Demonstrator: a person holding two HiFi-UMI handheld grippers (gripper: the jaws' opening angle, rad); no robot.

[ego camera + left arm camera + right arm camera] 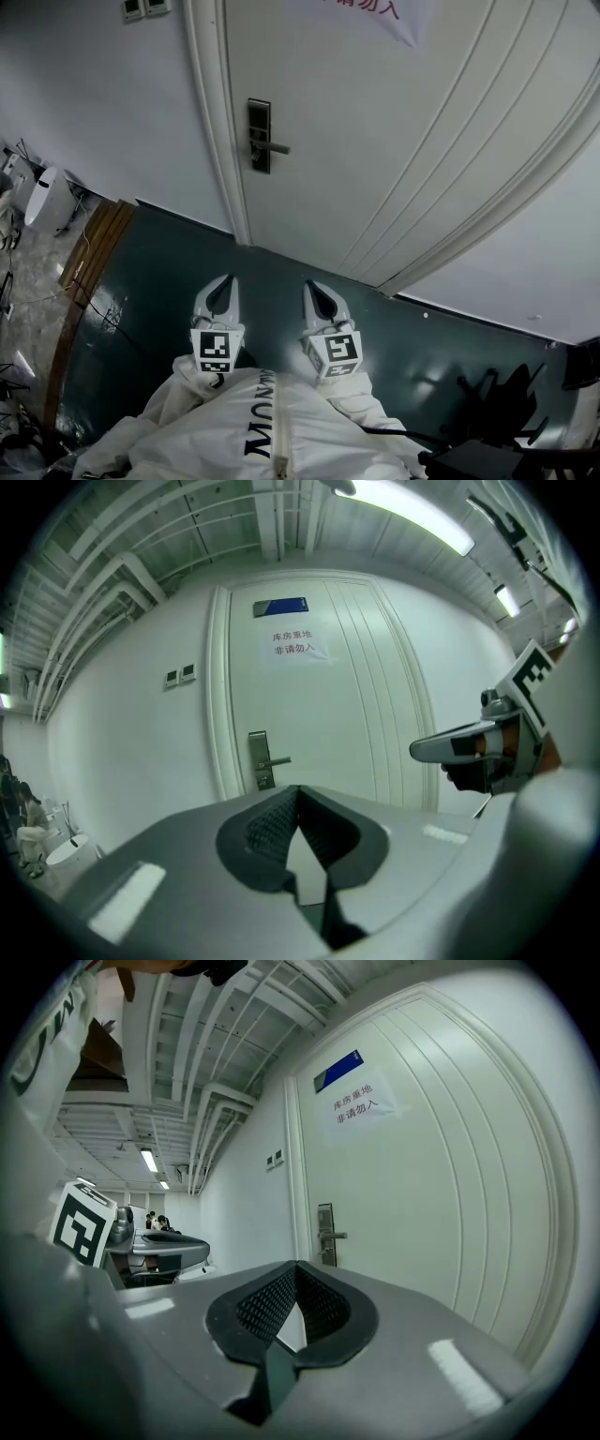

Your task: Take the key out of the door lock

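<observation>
The key itself is too small to make out. It presumably sits in the lock plate (259, 136) by the lever handle (276, 147) on the white door (394, 141), well ahead of both pairs of jaws and roughly on the line between them. The left gripper (222, 298) and right gripper (322, 302) hang side by side close to the person's body. Each has its jaws pressed together on nothing, likely because the reach has not begun.

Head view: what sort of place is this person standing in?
Probably an indoor corridor of an office or workshop building: a closed white door with a lever-handle lock, a paper notice taped on it, and exposed ceiling pipes with strip lights overhead.
</observation>
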